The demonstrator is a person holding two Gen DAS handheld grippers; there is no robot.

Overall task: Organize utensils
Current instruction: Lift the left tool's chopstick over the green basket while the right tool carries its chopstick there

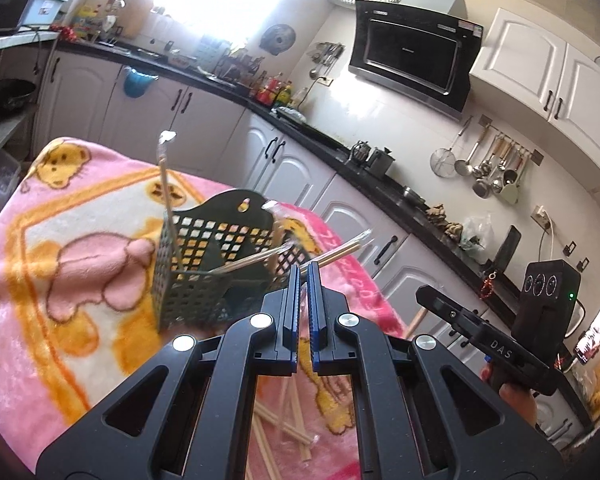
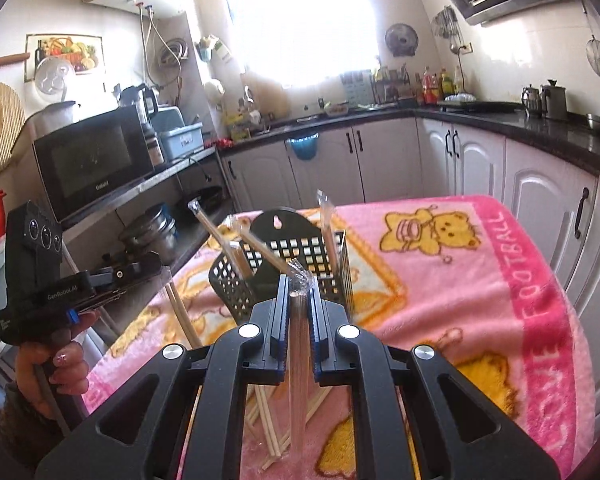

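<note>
A dark green perforated basket (image 1: 204, 268) (image 2: 296, 264) stands on the pink blanket-covered table (image 1: 60, 320) (image 2: 440, 280) and holds several wrapped chopstick pairs (image 1: 166, 188) (image 2: 260, 248). My left gripper (image 1: 303, 280) is shut on the clear wrapper of a chopstick pair that hangs below the jaws, just right of the basket. My right gripper (image 2: 299, 292) is shut on a wrapped chopstick pair (image 2: 299, 360), held upright in front of the basket. Several loose chopstick pairs (image 1: 292, 420) (image 2: 268, 420) lie on the blanket below both grippers.
White kitchen cabinets and a black counter (image 1: 340, 148) (image 2: 540, 128) run behind the table. A shelf with a microwave (image 2: 92, 160) stands to the left. The other hand-held gripper shows in each view (image 1: 500, 344) (image 2: 60, 280).
</note>
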